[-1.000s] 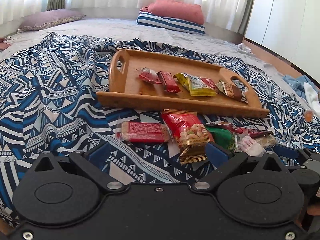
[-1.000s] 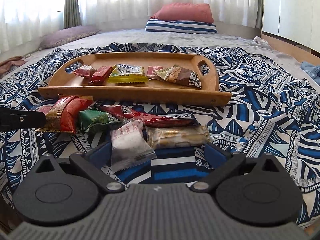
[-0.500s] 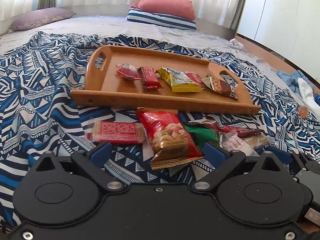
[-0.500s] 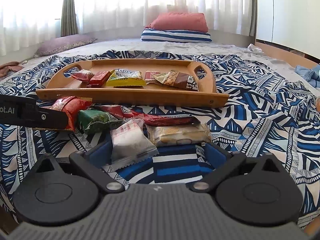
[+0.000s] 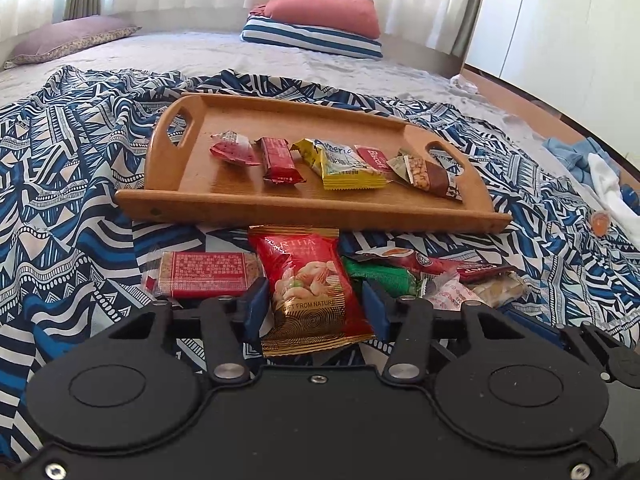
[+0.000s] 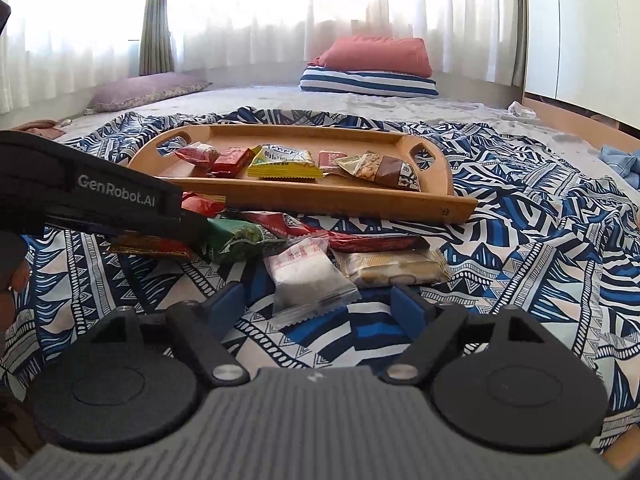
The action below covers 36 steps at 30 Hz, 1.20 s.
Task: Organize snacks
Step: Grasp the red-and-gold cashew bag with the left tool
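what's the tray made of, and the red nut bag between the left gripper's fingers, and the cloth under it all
Tray: looks like wood or bamboo, honey-coloured with a smooth, slightly glossy finish that catches window light.
Red nut bag: apparently glossy plastic or foil film, with a shiny gold band and crimped ends.
Patterned cloth: seemingly a thin woven fabric, matte, lying in soft folds and wrinkles.
Left gripper straddles the bag, jaws apart.

Hiding most of red nut packet (image 6: 200,205) behind left gripper (image 6: 120,208); contact of its pads with packet unclear.
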Motion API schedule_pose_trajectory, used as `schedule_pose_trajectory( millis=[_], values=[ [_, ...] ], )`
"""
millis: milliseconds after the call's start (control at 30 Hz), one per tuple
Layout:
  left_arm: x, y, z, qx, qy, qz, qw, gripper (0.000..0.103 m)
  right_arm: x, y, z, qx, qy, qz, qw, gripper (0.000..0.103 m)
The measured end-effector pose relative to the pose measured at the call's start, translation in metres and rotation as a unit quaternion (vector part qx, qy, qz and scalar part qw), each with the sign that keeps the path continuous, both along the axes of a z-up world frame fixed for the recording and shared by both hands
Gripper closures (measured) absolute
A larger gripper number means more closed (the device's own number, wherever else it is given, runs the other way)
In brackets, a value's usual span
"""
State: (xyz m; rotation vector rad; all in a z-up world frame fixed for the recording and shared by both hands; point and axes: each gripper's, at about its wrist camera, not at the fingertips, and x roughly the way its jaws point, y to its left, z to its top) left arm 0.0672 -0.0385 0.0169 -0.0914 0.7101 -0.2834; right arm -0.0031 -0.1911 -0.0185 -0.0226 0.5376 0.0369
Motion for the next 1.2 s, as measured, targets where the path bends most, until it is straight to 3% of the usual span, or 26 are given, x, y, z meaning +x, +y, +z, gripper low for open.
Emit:
schedule_pose_trajectory(
  millis=[133,333,567,600,667,733,800,1100,1200],
  values=[
    [-0.006,0.002,0.001,0.008,-0.004,-0.007,0.9999,0.056,-0.002,0.005,0.002,-0.004,-0.004,0.012,1.0,0.039],
    [-0.015,0.009,0.004,0.011,-0.006,-0.01,0.9999,0.056,-0.003,0.01,0.004,-0.012,-0.006,0.018,1.0,0.047],
    [-0.014,0.014,0.002,0.015,-0.007,-0.006,0.9998,0.053,-0.003,0.014,0.009,-0.029,-0.015,0.02,0.999,0.046],
    [-0.014,0.014,0.003,0.014,-0.009,-0.004,0.9999,0.051,-0.002,0.015,0.01,-0.035,-0.018,0.019,0.999,0.046],
    [-0.013,0.014,0.005,0.014,-0.019,-0.002,0.9997,0.037,0.0,0.016,0.012,-0.042,-0.023,0.018,0.999,0.046],
    [-0.012,0.014,0.007,0.015,-0.026,0.001,0.9996,0.032,0.001,0.016,0.014,-0.043,-0.026,0.019,0.999,0.043],
    [-0.011,0.013,0.008,0.019,-0.029,0.001,0.9994,0.032,0.003,0.017,0.016,-0.048,-0.03,0.02,0.998,0.035],
    [-0.005,0.008,0.002,0.022,-0.02,-0.006,0.9995,0.034,0.011,0.022,0.017,-0.095,-0.04,0.034,0.994,0.028],
    [-0.004,0.007,0.0,0.022,-0.015,-0.011,0.9996,0.041,0.015,0.024,0.014,-0.105,-0.032,0.044,0.993,0.028]
  ],
)
